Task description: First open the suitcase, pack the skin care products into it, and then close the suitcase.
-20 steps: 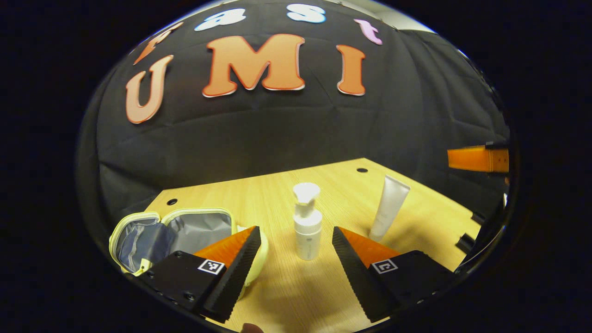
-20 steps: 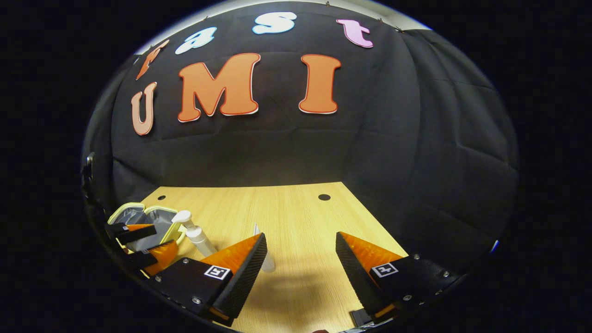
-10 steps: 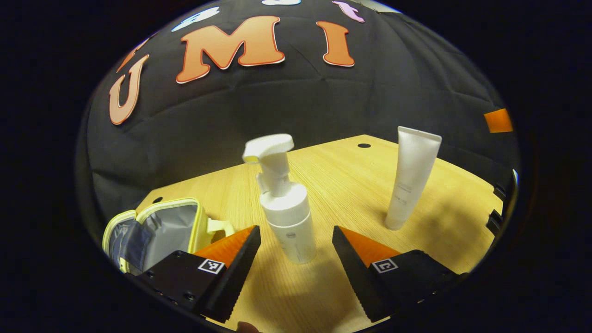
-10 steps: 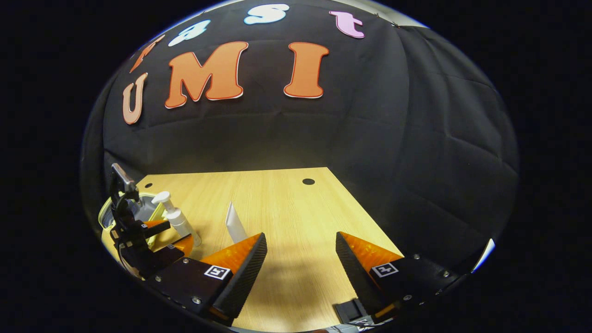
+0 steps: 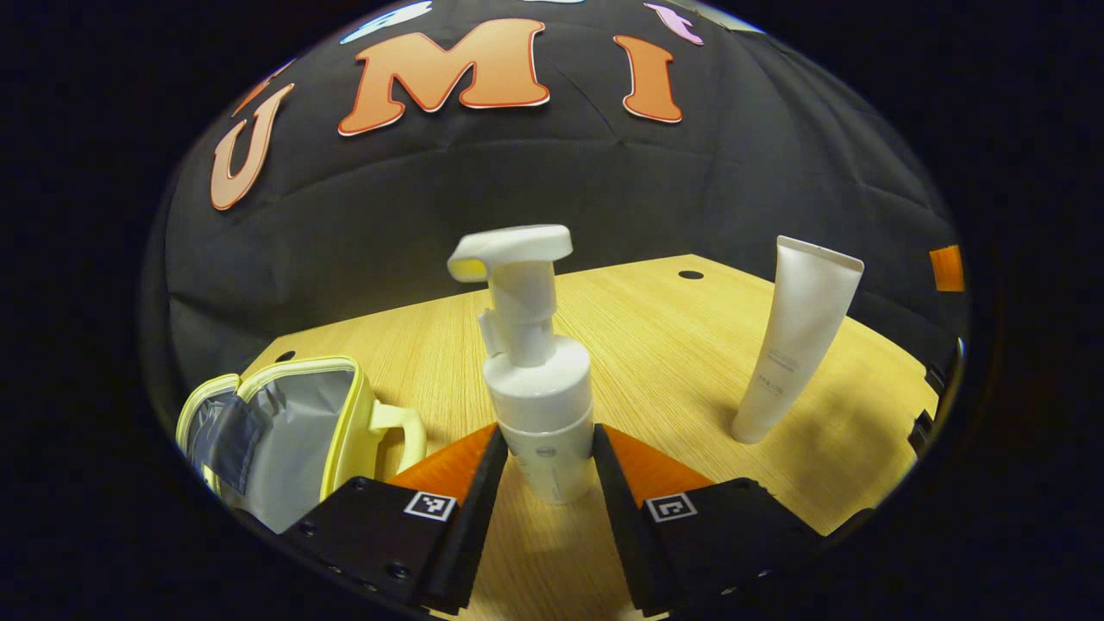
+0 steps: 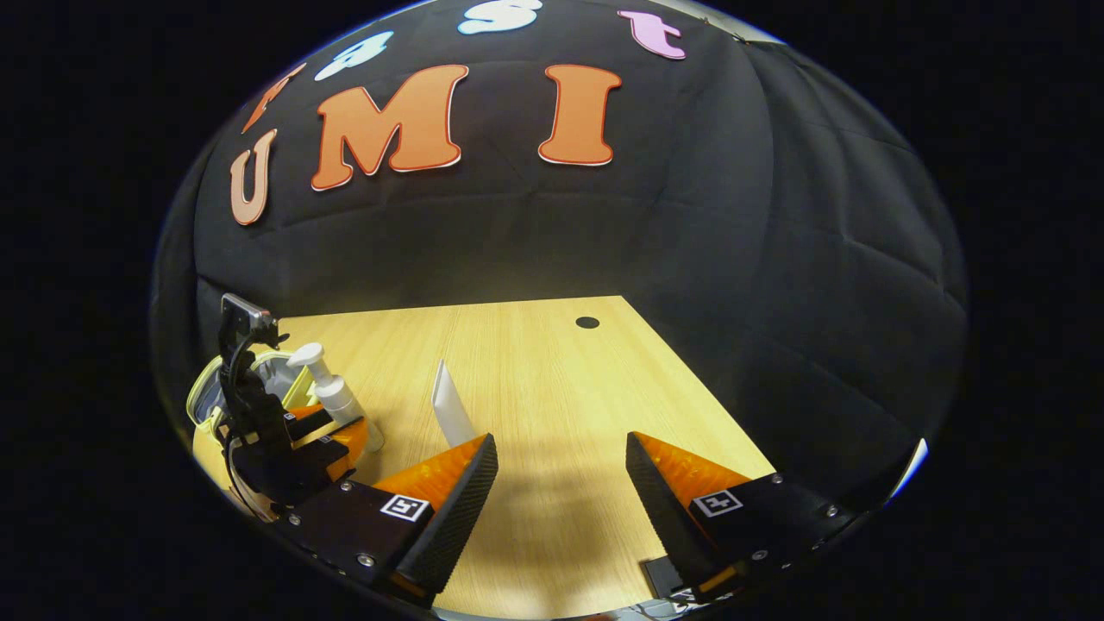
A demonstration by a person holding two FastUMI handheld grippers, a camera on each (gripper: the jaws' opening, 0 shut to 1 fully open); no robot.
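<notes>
- Left gripper (image 5: 542,470): my jaws clamp the pump bottle (image 5: 539,405) low; I lift straight, keeping it upright, toward the open suitcase (image 5: 285,435).
- Right gripper (image 6: 561,483): jaws apart, idle.

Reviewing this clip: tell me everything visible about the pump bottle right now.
The pump bottle is white and looks like plastic: a round body, a wider collar above it, a narrow neck and a flat pump head with its spout pointing left in the left gripper view. It stands upright on the wooden table, between the open yellow case and the white tube. The left tool has closed on its lower body, a finger pressing each side. Its small label is unreadable.
</notes>
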